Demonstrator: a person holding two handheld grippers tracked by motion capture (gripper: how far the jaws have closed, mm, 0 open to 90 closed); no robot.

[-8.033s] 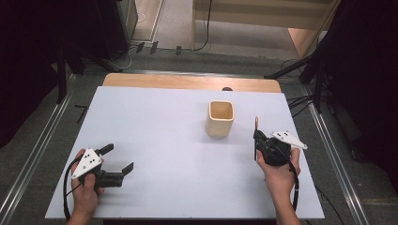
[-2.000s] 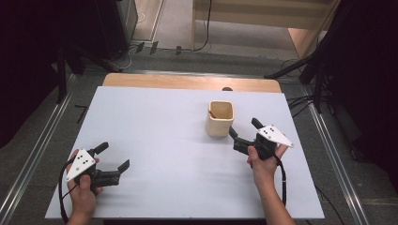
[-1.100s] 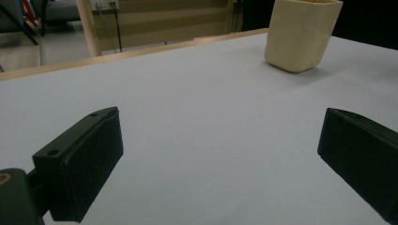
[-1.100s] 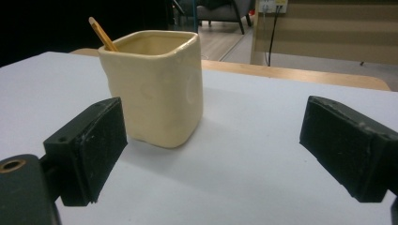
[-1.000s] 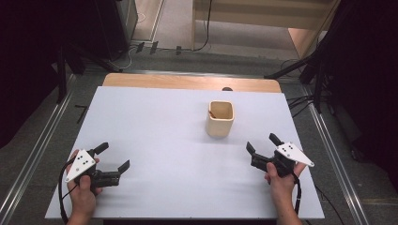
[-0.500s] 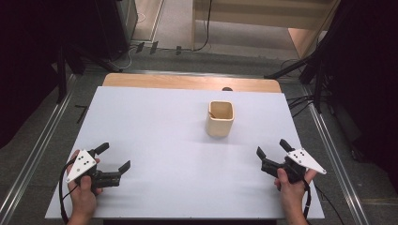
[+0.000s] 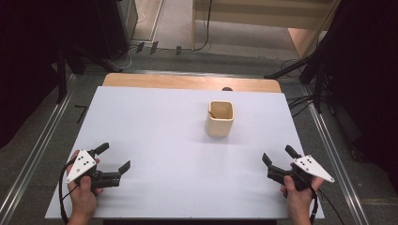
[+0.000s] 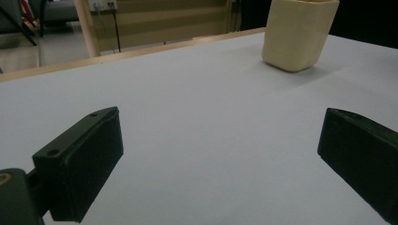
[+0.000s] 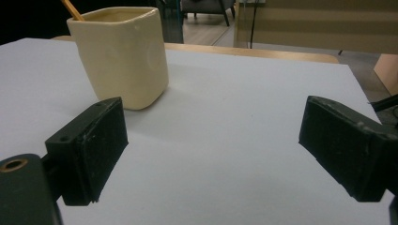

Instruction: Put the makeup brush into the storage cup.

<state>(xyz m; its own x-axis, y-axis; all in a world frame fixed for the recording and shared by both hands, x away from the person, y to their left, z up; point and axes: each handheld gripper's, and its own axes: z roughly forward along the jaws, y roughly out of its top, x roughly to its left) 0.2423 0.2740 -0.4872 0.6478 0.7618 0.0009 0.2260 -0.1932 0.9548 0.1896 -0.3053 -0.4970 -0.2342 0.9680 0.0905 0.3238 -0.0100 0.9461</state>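
One cream cup holds a thin wooden stick — both claws, left and right, gape empty.

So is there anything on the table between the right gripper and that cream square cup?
Nothing visible: bare white table lies between the open right gripper and the cream square cup.

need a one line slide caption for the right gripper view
Open right tool above the white table, facing a cream square cup with a thin stick inside.
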